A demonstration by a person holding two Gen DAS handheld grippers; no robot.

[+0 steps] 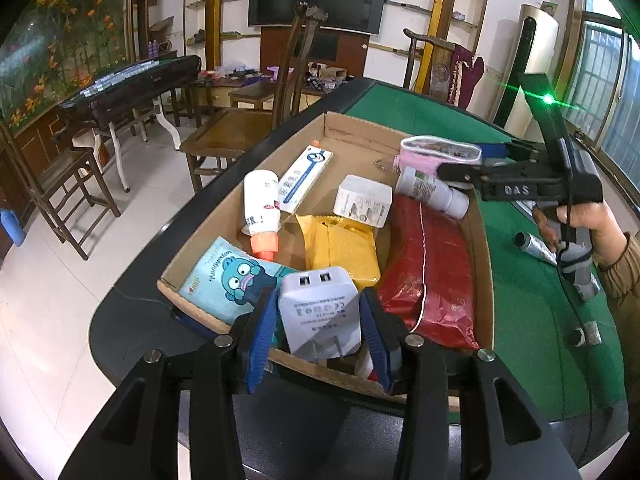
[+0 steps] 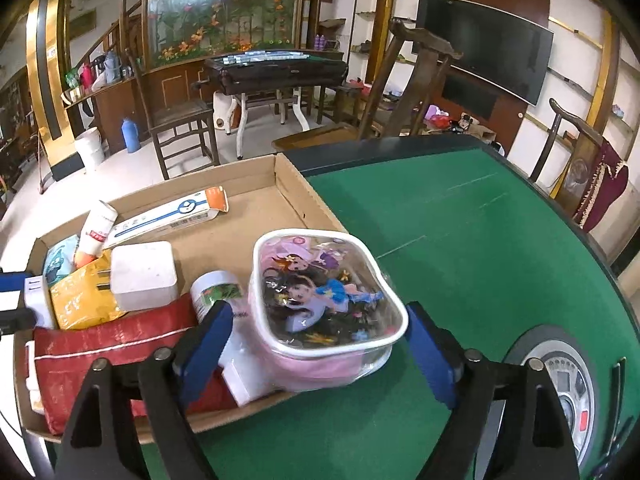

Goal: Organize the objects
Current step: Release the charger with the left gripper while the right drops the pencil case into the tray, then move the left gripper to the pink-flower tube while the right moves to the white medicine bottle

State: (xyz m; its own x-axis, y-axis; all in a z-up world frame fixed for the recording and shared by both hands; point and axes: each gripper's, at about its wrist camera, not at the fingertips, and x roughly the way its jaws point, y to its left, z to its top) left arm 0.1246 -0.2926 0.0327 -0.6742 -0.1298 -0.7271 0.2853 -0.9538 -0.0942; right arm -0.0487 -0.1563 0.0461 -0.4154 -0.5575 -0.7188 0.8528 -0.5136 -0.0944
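Note:
A shallow cardboard box (image 1: 360, 126) lies on the green table (image 1: 520, 320). In it are a white bottle with an orange cap (image 1: 260, 208), a long white carton (image 1: 306, 178), a white adapter (image 1: 362, 200), a yellow packet (image 1: 340, 248), a red packet (image 1: 432, 268) and a cyan tissue pack (image 1: 228, 280). My left gripper (image 1: 320, 296) is shut on a white USB charger (image 1: 316, 312) over the box's near wall. A pink cartoon pouch (image 2: 324, 300) rests on the box's right edge, partly on a white green-labelled bottle (image 2: 212, 292). My right gripper (image 2: 320, 312) stands open around it, with gaps on both sides.
A grey tube (image 1: 536, 246) and a small grey piece (image 1: 588, 334) lie on the felt by the person's hand (image 1: 588, 224). The table's round control dial (image 2: 560, 380) sits at the right. Wooden chairs (image 1: 236, 136) and another table (image 1: 132, 88) stand beyond.

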